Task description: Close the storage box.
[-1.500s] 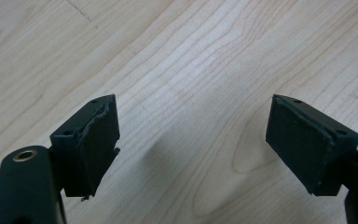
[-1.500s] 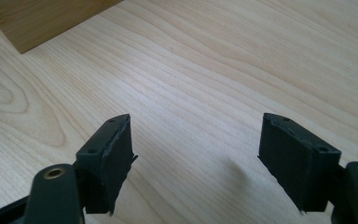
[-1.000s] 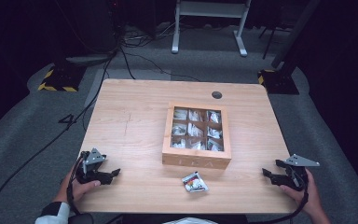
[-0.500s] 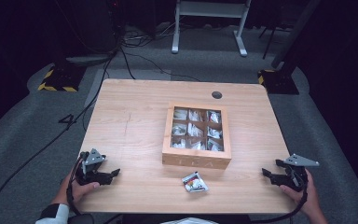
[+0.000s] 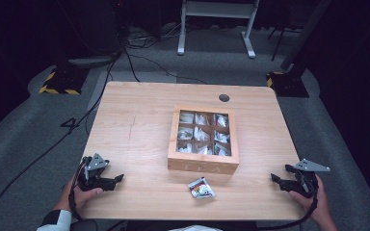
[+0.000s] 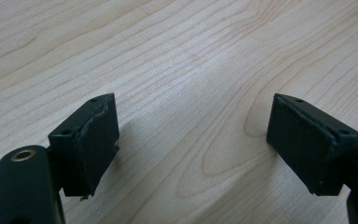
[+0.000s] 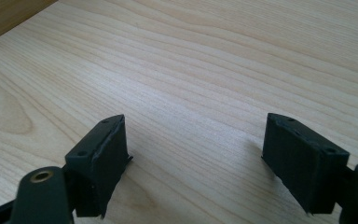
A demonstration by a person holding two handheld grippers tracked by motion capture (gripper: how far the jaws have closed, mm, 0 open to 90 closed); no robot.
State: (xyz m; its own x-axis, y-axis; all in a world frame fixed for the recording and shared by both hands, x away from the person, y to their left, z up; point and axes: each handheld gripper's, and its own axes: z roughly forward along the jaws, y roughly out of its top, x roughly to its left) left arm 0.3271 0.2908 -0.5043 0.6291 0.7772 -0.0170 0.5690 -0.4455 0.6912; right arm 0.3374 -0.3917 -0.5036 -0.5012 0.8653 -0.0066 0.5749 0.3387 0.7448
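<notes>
Tea packet (image 5: 201, 187) was noted lying loose on the table (image 5: 135, 125) just near of the wooden compartment box (image 5: 203, 166), untouched, while the left gripper (image 5: 117, 179) and right gripper (image 5: 275, 178) were held wide and empty at opposite near corners.

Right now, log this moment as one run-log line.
left hand-held gripper: open, empty | right hand-held gripper: open, empty | packet: loose before tea box | table
</notes>
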